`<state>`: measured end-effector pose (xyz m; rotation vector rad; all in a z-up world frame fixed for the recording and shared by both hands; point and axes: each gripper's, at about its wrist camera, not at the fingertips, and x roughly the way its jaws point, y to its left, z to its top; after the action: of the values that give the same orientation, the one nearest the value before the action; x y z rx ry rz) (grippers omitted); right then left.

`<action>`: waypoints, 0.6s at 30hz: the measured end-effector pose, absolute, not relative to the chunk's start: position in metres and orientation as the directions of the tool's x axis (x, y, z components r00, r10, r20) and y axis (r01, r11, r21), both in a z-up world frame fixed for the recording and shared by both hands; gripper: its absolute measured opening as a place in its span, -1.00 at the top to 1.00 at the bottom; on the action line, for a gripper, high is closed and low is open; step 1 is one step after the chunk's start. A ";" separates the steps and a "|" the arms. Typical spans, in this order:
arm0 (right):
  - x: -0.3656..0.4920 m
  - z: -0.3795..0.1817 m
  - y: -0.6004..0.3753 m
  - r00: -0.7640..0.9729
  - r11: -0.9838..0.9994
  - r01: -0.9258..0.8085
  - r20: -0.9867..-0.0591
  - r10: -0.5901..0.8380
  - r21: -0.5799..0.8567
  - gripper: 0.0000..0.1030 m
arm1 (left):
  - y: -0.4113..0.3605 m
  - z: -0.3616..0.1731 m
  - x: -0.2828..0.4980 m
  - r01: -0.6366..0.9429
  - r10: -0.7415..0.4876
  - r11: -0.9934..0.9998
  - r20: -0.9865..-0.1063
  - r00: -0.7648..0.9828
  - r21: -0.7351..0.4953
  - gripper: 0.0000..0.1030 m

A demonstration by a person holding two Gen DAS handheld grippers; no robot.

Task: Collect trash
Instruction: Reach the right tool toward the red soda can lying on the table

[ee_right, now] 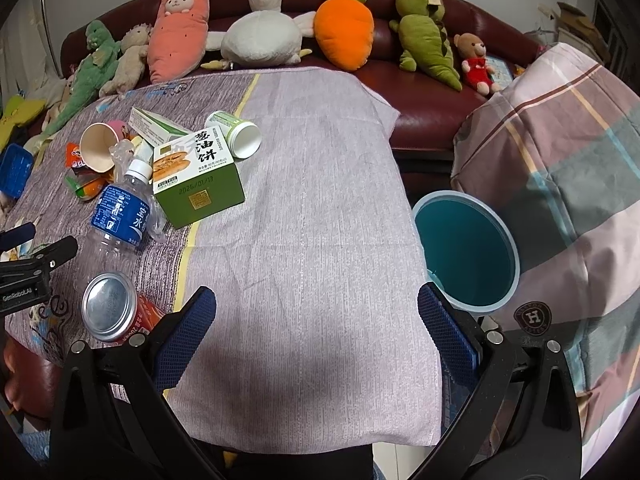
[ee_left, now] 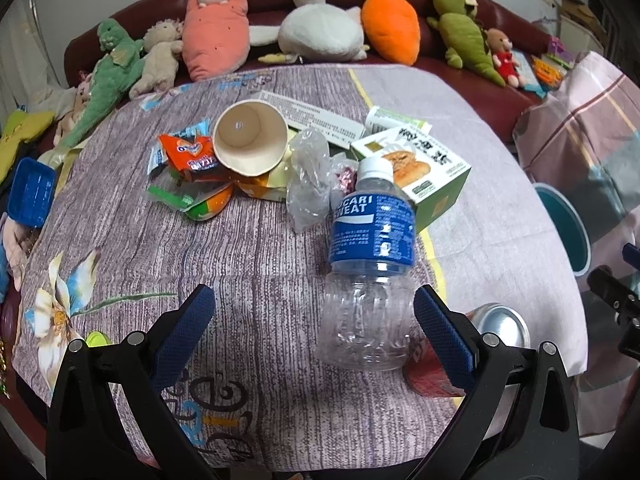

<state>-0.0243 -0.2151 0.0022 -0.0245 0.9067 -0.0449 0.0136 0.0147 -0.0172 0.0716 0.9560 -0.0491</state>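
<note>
Bottle (ee_left: 370, 240) before box (ee_left: 420, 172), beside can (ee_left: 500, 326)

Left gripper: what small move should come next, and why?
Probably ease the left gripper forward and slightly right, so that the plastic bottle sits between its open fingers, then close. The bottle lies nearest, its clear base just ahead of the right finger, and the teal bin waits empty beside the table.

This is a home living room. A dark red leather sofa (ee_right: 420, 120) stands behind the cloth-covered table (ee_right: 320, 200). Plush toys (ee_right: 344, 36) line the sofa's seat.
</note>
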 end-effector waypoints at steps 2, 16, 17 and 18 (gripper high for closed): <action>-0.023 -0.001 -0.216 0.612 0.999 0.026 -0.790 -0.043 -0.035 -0.88 | 0.014 -0.021 0.020 0.084 -0.010 0.995 -0.830 0.558 0.045 -0.93; -0.015 -0.005 -0.232 0.644 0.996 0.012 -0.763 0.057 0.085 -0.88 | 0.001 -0.049 0.048 0.148 -0.034 0.988 -0.880 0.473 0.042 -0.93; -0.014 -0.006 -0.232 0.640 0.996 0.012 -0.766 0.058 0.085 -0.88 | 0.001 -0.051 0.050 0.154 -0.041 0.987 -0.883 0.467 0.035 -0.93; -0.013 -0.007 -0.232 0.636 0.996 0.010 -0.769 0.062 0.089 -0.88 | 0.002 -0.052 0.051 0.158 -0.051 0.987 -0.887 0.460 0.025 -0.93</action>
<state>-0.0128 -0.2317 -0.0066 0.0878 0.8808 0.0296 0.0514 0.0018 -0.0520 0.1091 1.0863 -0.1287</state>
